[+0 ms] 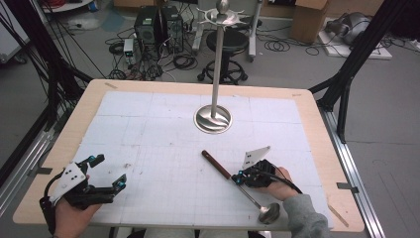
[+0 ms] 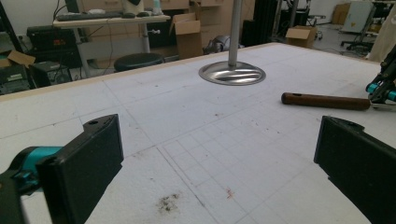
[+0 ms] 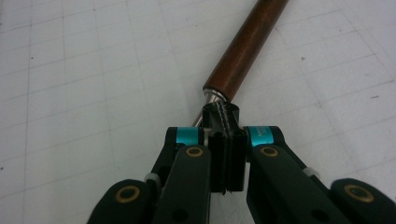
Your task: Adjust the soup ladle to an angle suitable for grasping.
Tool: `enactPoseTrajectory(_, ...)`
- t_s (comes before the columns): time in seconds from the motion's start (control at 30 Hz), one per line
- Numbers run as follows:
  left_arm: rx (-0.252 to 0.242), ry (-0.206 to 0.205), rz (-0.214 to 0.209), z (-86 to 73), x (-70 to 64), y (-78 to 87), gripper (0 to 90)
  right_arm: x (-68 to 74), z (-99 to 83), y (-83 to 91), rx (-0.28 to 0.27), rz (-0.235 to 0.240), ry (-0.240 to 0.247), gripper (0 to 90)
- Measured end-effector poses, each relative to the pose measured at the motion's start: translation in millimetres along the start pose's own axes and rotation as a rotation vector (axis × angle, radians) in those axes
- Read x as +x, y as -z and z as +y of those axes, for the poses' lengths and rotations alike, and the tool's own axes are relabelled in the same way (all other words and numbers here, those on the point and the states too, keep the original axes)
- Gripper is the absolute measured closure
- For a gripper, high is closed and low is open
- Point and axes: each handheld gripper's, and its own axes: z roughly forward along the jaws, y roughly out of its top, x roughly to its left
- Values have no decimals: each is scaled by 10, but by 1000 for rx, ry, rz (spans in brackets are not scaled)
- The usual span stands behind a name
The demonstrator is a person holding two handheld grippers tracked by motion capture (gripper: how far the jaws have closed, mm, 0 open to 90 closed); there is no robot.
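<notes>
Ladle (image 1: 241,184) is lying flat on the white gridded mat (image 1: 163,134), its wooden handle pointing toward the steel stand (image 1: 213,118) and its bowl resting near your edge of the table (image 1: 322,129). Your right gripper (image 1: 239,177) is pinching the metal shaft just below the wooden grip, jaws pressed together on it. Your left gripper (image 1: 110,171) is resting well apart at the mat's left, jaws spread wide around nothing

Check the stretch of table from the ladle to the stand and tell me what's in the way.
Nothing visible. The right gripper is shut on the ladle just below its wooden handle, and the white mat up to the stand is bare.
</notes>
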Motion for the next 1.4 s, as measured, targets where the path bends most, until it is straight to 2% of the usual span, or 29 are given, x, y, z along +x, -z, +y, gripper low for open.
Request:
enactPoseTrajectory(0.17, 3, -1, -1, 2, -1, 2, 18, 27, 30, -20, 7, 10, -1, 900)
enactPoseTrajectory(0.33, 1, -2, 0, 3, -1, 3, 18, 72, 77, -54, 14, 27, 31, 900)
enactPoseTrajectory(0.63, -1, -2, 0, 4, -1, 4, 18, 121, 124, -84, 24, 44, 62, 900)
enactPoseTrajectory(0.97, -3, -2, 0, 7, -3, 6, 18, 201, 182, -129, 33, 85, 106, 900)
enactPoseTrajectory(1.37, -4, -3, 0, 9, -3, 9, 18, 273, 249, -169, 55, 119, 132, 900)
enactPoseTrajectory(1.4, -4, -3, 0, 10, -3, 9, 18, 273, 255, -174, 54, 118, 147, 900)
